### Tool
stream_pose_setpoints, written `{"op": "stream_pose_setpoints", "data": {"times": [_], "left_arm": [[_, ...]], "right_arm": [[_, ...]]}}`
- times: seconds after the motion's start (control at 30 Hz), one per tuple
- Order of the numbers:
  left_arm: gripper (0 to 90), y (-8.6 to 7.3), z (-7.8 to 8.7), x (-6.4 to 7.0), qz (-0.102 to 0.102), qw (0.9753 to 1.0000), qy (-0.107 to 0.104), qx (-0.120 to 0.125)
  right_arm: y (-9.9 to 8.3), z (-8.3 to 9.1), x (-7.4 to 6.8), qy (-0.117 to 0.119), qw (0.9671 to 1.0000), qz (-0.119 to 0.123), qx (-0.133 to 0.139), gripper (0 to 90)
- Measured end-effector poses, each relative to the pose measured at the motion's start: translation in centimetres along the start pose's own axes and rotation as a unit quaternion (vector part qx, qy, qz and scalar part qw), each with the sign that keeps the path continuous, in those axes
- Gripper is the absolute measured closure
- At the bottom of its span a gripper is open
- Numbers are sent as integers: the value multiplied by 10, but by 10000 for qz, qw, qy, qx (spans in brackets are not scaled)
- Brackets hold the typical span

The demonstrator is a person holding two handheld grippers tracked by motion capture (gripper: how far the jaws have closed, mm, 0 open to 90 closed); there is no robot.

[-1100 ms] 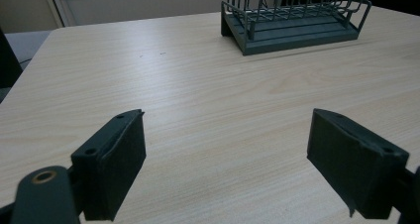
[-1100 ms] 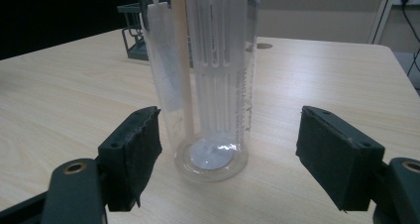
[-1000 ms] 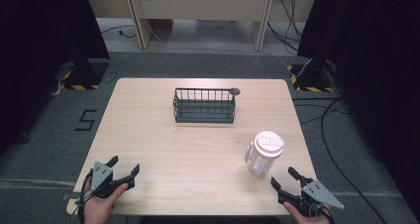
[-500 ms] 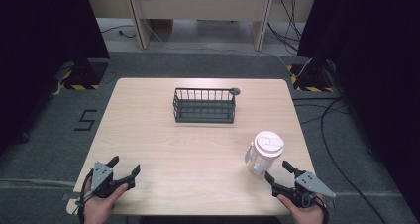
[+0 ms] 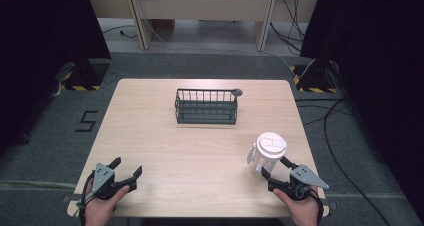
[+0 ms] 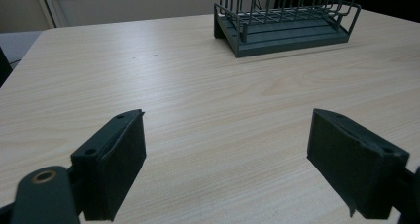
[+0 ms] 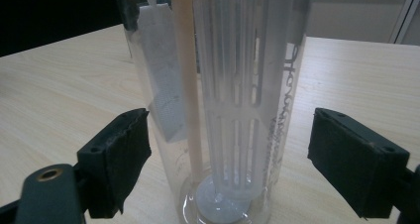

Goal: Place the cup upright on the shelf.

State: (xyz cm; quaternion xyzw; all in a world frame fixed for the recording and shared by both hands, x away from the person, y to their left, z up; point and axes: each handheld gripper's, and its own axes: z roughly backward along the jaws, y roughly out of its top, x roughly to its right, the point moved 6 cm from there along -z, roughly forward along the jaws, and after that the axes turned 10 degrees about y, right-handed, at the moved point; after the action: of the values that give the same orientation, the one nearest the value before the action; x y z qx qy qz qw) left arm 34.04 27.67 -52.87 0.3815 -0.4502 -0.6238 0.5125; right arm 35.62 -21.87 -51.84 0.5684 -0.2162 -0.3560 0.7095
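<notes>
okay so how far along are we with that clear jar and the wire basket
Early. Nothing looks done: the wire basket sits at the table's far side with nothing visible inside. In hand: the right gripper, jaws open, is lined up on either side of the clear white-lidded jar without gripping. The left gripper rests open over bare table. Still left: closing, lifting, moving the jar.

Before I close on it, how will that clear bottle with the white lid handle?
The bottle looks like smooth, rigid clear plastic, so it may slip between the pads. It is tall on a narrow base, so a high push could tip it. It seems to hold no liquid, so it is probably light.
</notes>
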Motion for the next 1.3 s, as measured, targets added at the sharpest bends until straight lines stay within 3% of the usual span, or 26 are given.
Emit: {"op": "stream_pose_setpoints", "data": {"times": [0.67, 1.1, 1.3], "left_arm": [[145, 0, 0, 0, -13, 10000, 11, -11], [145, 0, 0, 0, 0, 10000, 12, -9], [145, 0, 0, 0, 7, 10000, 14, -6]], "right_arm": [[4, -29, 2, 80, 9999, 141, -41, 162], [6, -30, -1, 81, 9996, 258, -106, 183], [17, -30, -5, 101, 9994, 339, -25, 184]]}}
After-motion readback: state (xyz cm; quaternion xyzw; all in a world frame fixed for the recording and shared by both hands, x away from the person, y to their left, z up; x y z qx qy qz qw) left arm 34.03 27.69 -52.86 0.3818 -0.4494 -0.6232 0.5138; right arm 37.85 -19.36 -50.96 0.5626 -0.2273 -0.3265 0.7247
